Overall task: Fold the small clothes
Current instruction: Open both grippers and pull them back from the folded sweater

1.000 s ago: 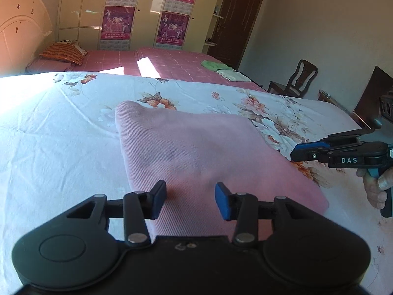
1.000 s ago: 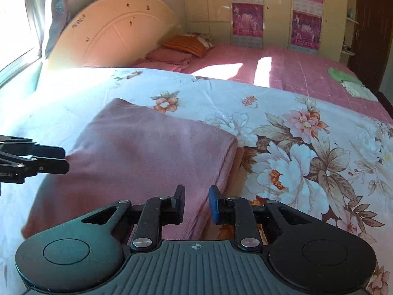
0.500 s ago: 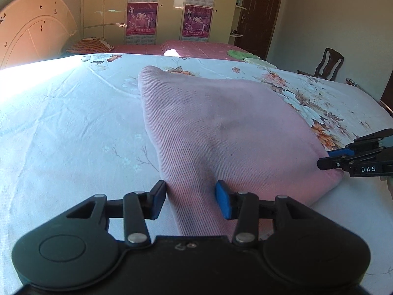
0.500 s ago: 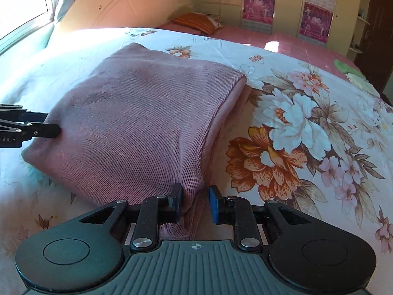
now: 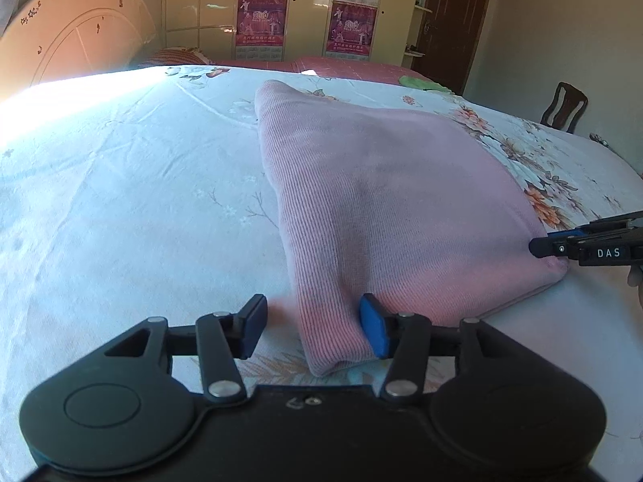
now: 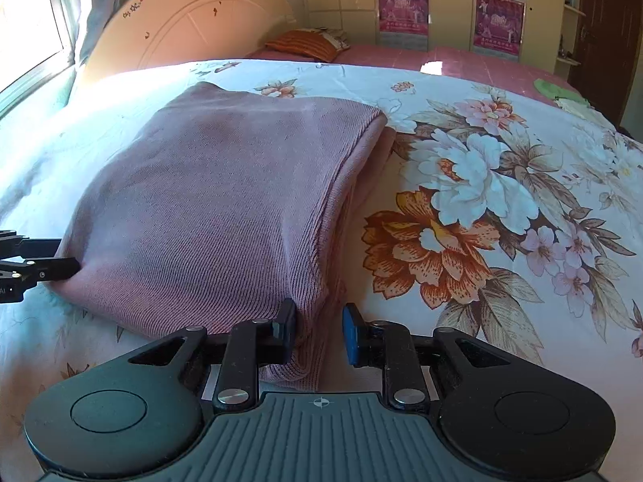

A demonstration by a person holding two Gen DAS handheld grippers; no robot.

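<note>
At six o'clock, my left claw (image 5: 312, 331) has just been opening around the pink garment (image 5: 386, 201)'s corner; my right claw (image 6: 319, 331) stands slightly open beside its edge; release gently, keeping folds aligned.

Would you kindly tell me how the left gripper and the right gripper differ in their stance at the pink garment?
The left gripper stands wide, its jaws having just been opening; the right gripper keeps a narrower gap. The left straddles one near corner of the pink garment, the right the other. Shared: each has cloth between its jaws, and neither clamps it.
</note>
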